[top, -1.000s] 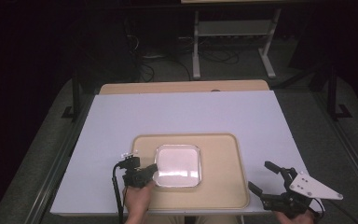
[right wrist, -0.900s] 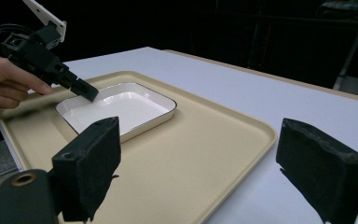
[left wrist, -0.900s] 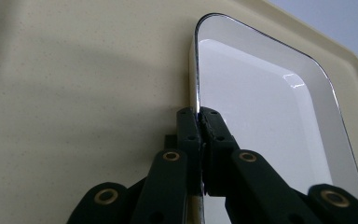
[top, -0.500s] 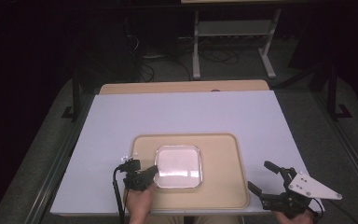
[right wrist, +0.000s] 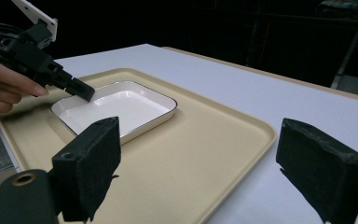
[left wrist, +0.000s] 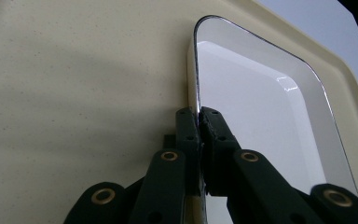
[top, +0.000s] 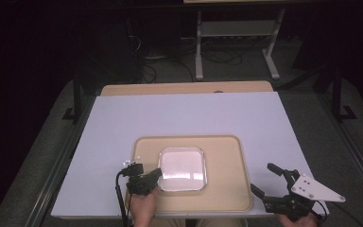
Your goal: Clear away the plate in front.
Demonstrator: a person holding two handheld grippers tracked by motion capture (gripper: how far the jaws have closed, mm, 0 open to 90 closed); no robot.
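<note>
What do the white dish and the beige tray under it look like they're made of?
The white dish looks like glossy enamelled metal, possibly glazed ceramic: it has a thin dark rim line, sharp highlights and a thin wall pinched by the left gripper. The beige tray looks like matte moulded plastic, with fine speckles, no glare and a rounded raised lip.

— Where does the high view sit?
— Above the near edge, facing forward and down over the whole surface [top: 184,113].
— And the gripper views?
— Low and close; both share the white dish [left wrist: 261,121], centre-left in the right one [right wrist: 116,109].
</note>
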